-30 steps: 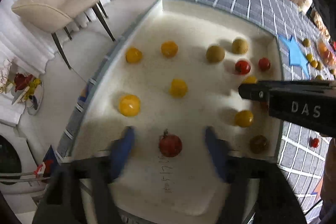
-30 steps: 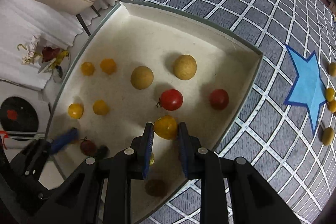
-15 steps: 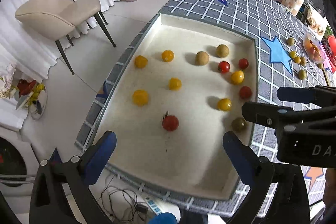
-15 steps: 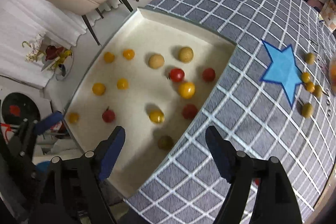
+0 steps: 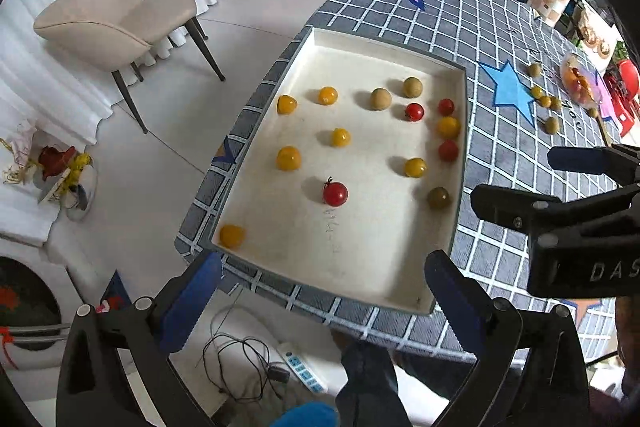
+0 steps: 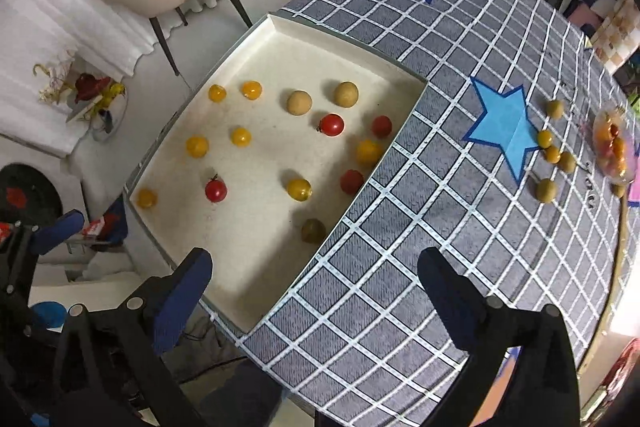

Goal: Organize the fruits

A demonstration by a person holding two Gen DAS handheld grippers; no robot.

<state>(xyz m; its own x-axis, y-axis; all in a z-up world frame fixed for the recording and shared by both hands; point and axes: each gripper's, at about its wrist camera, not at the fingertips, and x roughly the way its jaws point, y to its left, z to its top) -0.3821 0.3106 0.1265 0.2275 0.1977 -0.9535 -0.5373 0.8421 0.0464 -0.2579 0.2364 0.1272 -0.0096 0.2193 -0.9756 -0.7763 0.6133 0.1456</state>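
From the left wrist camera I see my left gripper (image 5: 320, 279) spread wide with nothing between its blue fingers (image 5: 188, 307), held back over the near edge of the white tray (image 5: 460, 131). Ahead of the fingers the fruits lie scattered in the tray: a red cherry tomato (image 5: 335, 193) sits nearest, straight ahead, and a yellow tomato (image 5: 231, 235) rests in the corner just beyond the left finger. The right gripper (image 5: 560, 187) shows off to the right. From the right wrist camera, my right gripper (image 6: 316, 287) also gapes wide and empty above the checked tablecloth (image 6: 400, 287). The tray (image 6: 280, 27) lies ahead-left of its fingers, a dark olive-coloured fruit (image 6: 313, 230) closest.
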